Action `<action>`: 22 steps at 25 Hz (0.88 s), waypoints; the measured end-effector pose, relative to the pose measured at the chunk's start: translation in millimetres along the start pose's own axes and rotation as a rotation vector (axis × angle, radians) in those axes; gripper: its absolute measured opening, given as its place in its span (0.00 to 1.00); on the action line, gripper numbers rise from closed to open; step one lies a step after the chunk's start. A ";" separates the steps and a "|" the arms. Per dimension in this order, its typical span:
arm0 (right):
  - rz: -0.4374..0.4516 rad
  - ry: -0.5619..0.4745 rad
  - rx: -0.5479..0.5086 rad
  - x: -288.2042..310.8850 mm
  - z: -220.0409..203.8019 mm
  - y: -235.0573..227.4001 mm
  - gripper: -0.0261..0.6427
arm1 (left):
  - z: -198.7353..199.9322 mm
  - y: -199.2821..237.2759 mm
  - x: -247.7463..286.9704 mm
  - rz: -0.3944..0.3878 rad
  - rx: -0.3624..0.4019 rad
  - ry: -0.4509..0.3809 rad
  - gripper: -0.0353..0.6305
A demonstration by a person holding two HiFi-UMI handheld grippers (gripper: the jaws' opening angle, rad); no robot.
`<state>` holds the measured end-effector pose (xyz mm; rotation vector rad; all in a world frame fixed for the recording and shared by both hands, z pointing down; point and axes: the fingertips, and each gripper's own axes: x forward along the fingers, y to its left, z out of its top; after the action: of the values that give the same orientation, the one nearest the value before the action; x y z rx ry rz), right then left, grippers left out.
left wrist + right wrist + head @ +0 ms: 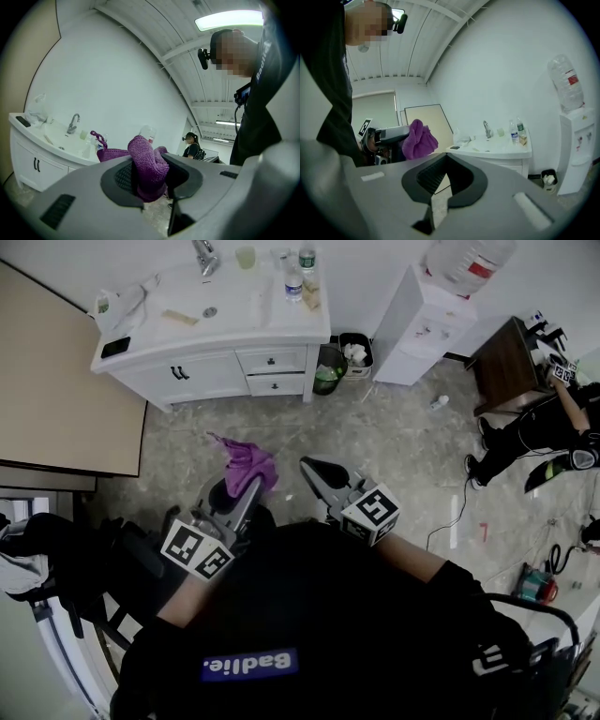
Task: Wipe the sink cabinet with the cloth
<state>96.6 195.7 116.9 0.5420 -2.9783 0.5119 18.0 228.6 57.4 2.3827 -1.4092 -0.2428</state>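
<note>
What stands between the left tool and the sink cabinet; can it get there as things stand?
Probably yes, with a step forward: the left tool is shut on the purple cloth, and only floor lies between it and the sink cabinet.

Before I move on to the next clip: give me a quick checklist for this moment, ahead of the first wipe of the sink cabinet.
1. Cloth held: ok. The left gripper is shut on the purple cloth, which bunches up between its jaws.
2. Right gripper free: ok. Its jaws are together with nothing between them.
3. Sink cabinet within reach: not ok. It stands across the floor, well ahead of both grippers.
4. Drawers shut: ok. The fronts sit flush.
5. Top free for wiping: not ok. Bottles and other small things stand on it.
6. Cloth damp: cannot tell.
</note>
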 end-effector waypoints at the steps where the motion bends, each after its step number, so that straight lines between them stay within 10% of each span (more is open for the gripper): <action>1: -0.002 0.009 -0.009 6.6 -0.7 -2.7 0.04 | 1.3 9.1 2.0 -0.002 -0.009 -0.005 0.23; 22: -0.254 0.113 0.023 222.7 17.8 -82.2 0.04 | 30.9 246.5 58.5 -0.195 0.010 0.113 0.23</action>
<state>-82.8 43.7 154.1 0.8485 -2.7459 0.5343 -163.3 63.1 127.2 2.5014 -1.1320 -0.1478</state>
